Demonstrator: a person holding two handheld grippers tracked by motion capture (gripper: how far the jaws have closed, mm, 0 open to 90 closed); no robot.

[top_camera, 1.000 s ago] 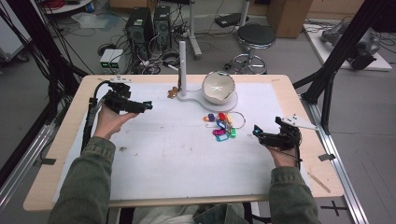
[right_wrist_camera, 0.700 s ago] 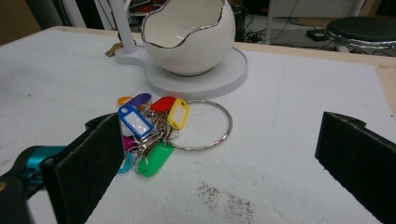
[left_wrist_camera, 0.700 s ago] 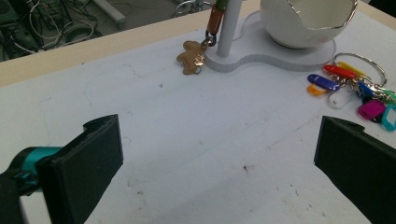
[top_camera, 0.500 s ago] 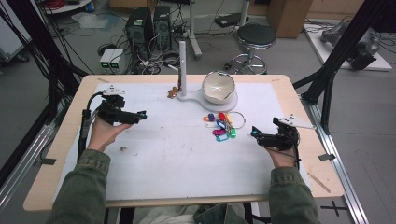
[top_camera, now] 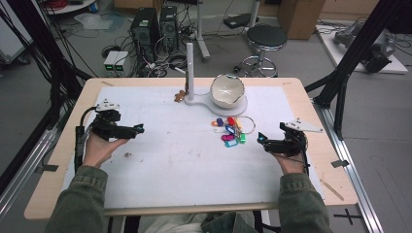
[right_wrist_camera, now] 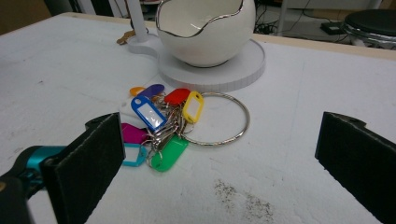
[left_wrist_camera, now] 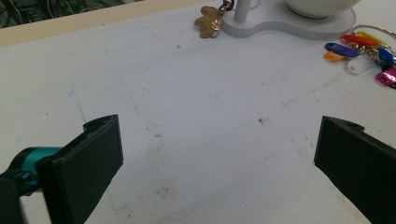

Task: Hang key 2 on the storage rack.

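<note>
While both grippers wait with nothing in them, the high view puts the bunch of coloured plastic key tags on a large metal ring (top_camera: 232, 130) on the white-covered worktop (top_camera: 184, 165), just in front of the round white base (top_camera: 228, 104) that carries a white egg-shaped bowl with a jagged silver rim (top_camera: 226, 90) and a slim white post (top_camera: 190, 68). A small brown gingerbread-man charm (top_camera: 180, 96) lies by the foot of that post. The left gripper (top_camera: 138, 128) hovers well apart from the bunch at the left; the right gripper (top_camera: 260, 139) sits near it, jaws pointing toward the tags.

From the left gripper view, its jaws stand wide apart over bare worktop, with the charm (left_wrist_camera: 208, 21) and the tags (left_wrist_camera: 362, 53) far ahead.

From the right gripper view, the jaws are likewise spread wide, and the bunch (right_wrist_camera: 168, 126) lies between them, just ahead. It looks light and loose: stiff little tags on split rings that will flop and slide, so the thin steel ring, lying flat, is slippery to pinch. Taking hold across the ring's free arc at the right, or of the clustered tags, seems soundest. The bowl (right_wrist_camera: 205, 30) appears empty, though its bottom is partly hidden; it looks fragile.
</note>
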